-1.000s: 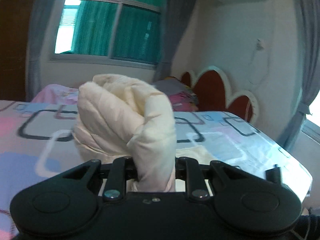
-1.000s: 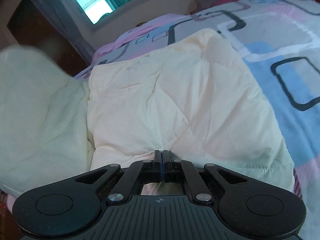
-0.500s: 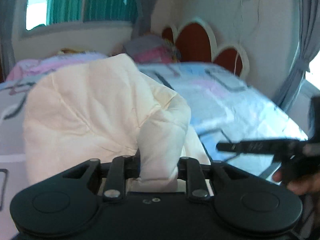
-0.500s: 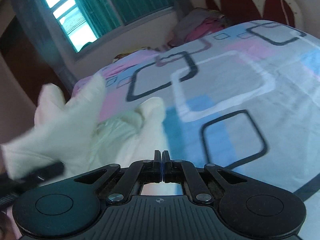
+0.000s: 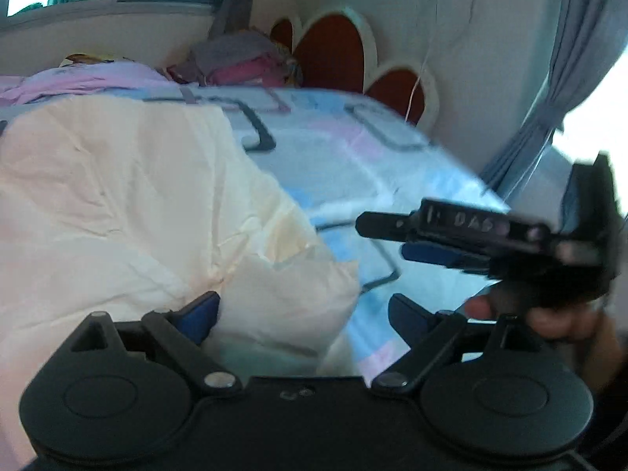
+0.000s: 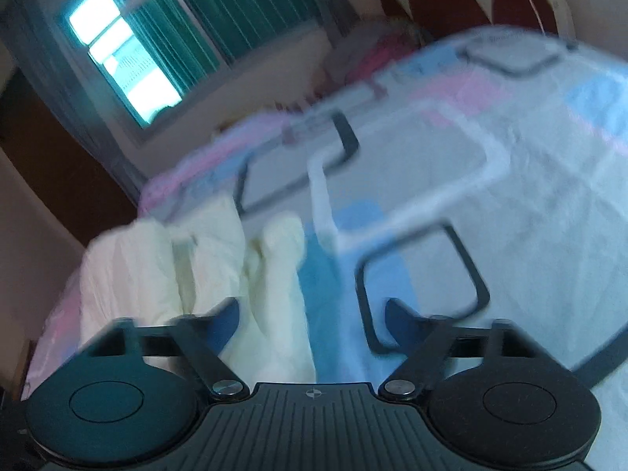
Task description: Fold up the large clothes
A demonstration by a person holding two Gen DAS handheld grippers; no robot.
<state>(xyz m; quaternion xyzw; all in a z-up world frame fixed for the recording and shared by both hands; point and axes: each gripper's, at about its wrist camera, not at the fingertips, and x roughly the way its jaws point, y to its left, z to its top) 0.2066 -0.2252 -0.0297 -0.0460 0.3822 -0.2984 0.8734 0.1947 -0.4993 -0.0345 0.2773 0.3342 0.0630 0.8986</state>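
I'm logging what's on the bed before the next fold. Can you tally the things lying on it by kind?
Cream padded quilted garment: 1
Heap of grey and pink folded clothes by the headboard: 1
Pink crumpled fabric at the bed's far side: 1
Total: 3

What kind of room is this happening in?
Most likely a bedroom: a bed with a patterned sheet, a red scalloped headboard against the wall, and a curtained window. A cream padded garment lies on the bed.
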